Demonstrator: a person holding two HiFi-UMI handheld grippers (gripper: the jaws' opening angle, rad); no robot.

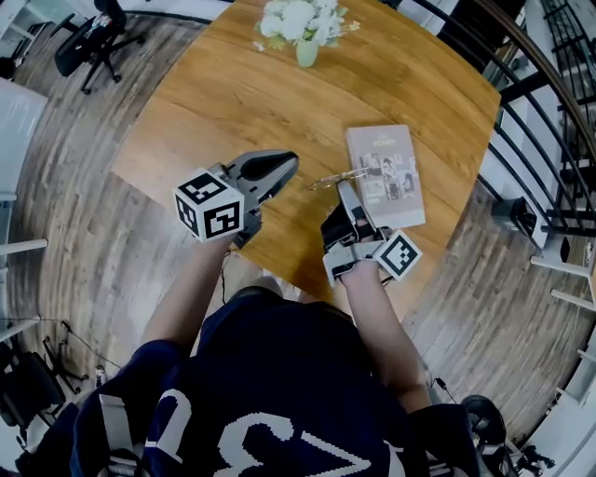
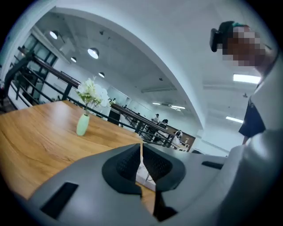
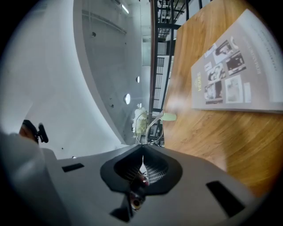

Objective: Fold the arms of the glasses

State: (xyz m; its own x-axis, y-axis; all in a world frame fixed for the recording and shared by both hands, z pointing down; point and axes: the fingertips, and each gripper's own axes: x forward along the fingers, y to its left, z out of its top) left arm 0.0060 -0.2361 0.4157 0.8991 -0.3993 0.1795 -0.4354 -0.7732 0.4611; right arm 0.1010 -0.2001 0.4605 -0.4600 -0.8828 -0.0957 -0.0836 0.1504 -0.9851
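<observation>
- While the right gripper (image 1: 346, 192) reaches in from the table's near edge, its 2 jaws are clenched on the glasses (image 1: 331, 179), which lie between the 2 gripper tips, just beside the left edge of the booklet (image 1: 386, 173).
- In the right gripper view, the right gripper (image 3: 142, 161) has its pads closed on 1 arm of the glasses (image 3: 151, 128). The thin wire rims stick out past the jaw tips, and a dark reddish arm end shows back in the throat of the jaws.
- The head view does not show whether the glasses rest on the table (image 1: 223, 102) or hang just above it.
- The left gripper (image 1: 291, 166) points toward the glasses from the left, its tip near their left end. Whether it touches them I cannot tell.
- In the left gripper view, the left gripper (image 2: 141, 152) has its jaws pressed together, with only a thin seam between the ribbed pads.
- A pale green vase (image 1: 306, 52) of white flowers (image 1: 298, 19) stands at the far side of the round wooden table, well apart from both grippers. The left gripper view shows the vase (image 2: 82, 124) upright.
- The booklet (image 3: 234, 84) lies flat with its printed cover up, to the right of the glasses.
- Each gripper carries 1 marker cube, the left cube (image 1: 209, 205) and the right cube (image 1: 399, 254), both near the table's near edge.
</observation>
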